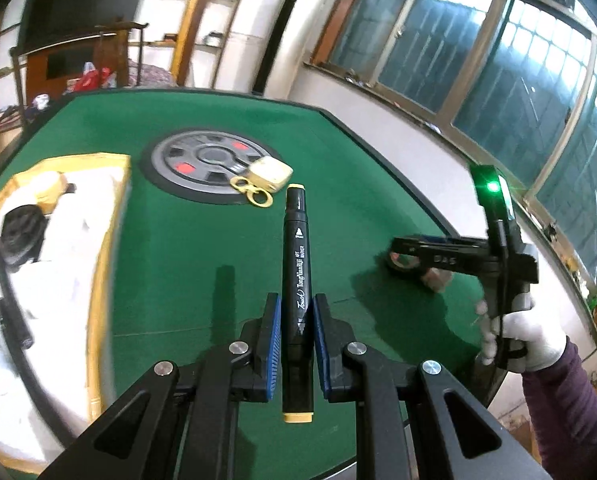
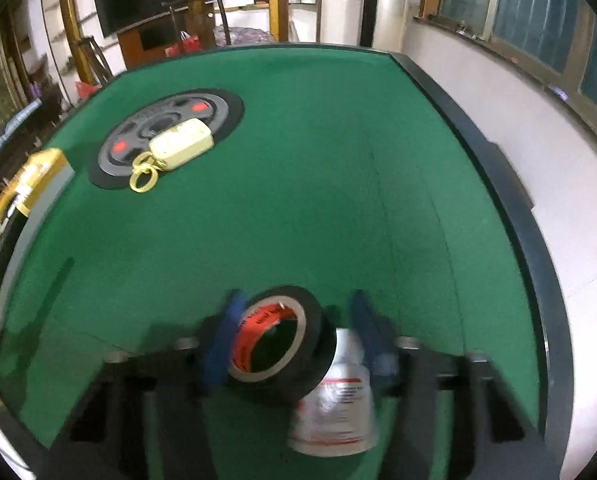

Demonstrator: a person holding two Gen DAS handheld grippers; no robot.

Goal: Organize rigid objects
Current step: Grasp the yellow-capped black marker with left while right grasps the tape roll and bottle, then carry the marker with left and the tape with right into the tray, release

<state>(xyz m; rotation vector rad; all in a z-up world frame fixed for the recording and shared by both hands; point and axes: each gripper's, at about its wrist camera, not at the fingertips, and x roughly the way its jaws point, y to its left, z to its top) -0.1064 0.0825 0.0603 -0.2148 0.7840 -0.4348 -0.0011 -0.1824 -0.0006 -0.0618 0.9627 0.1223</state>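
My left gripper (image 1: 295, 312) is shut on a black art marker (image 1: 297, 280) with yellow end caps, held above the green table (image 1: 202, 264). My right gripper (image 2: 294, 312) is open around a black tape roll (image 2: 282, 344) that leans on a white bottle (image 2: 338, 404) lying on the felt. The roll sits against the left blue pad; the right pad stands apart. In the left wrist view the right gripper (image 1: 414, 258) is low over the tape (image 1: 400, 262) at the right. A cream padlock with a brass ring (image 1: 264, 178) (image 2: 178, 148) lies on the grey disc.
A grey round disc (image 1: 206, 160) (image 2: 166, 120) is set in the table's middle. A yellow-edged white box (image 1: 50, 264) holding black items and a yellow object stands at the left; its corner shows in the right wrist view (image 2: 38, 176). The table's black rim (image 2: 498, 184) runs along the right.
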